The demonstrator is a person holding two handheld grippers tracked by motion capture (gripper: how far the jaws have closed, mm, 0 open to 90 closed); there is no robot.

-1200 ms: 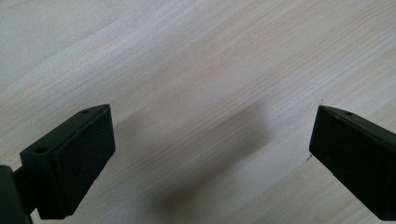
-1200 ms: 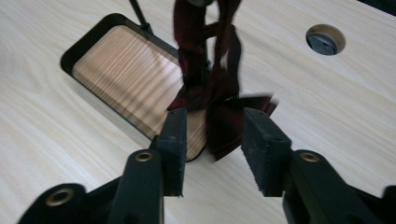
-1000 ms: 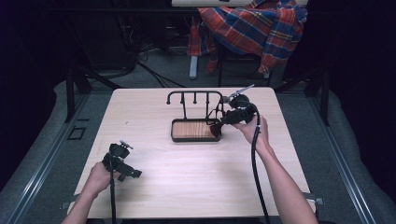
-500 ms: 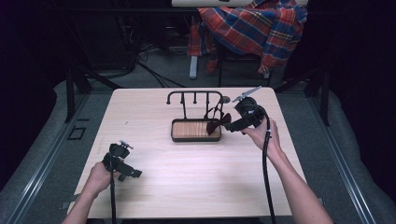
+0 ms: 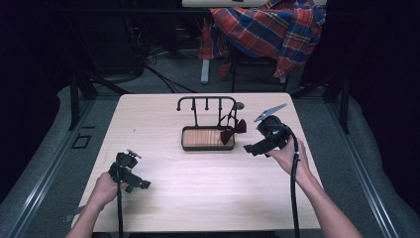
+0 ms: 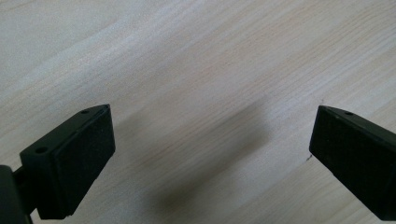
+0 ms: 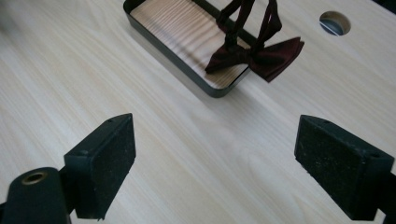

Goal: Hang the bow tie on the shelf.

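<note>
Burgundy cloth, a bow tie (image 5: 234, 130), hangs by its strap from the black rack (image 5: 207, 103), drooping over the right end of the wood-lined tray (image 5: 198, 146) at the rack's foot. The right gripper (image 5: 249, 148) sits just to the tray's right, fingers (image 7: 100, 163) spread wide and holding nothing, aimed at the tie. The left gripper (image 5: 142, 184) rests low over the worktop (image 5: 208, 198) near the front left, fingers equally wide and empty. The hanging step looks finished; the next move likely calls for checking that the strap sits firmly on its hook.
</note>
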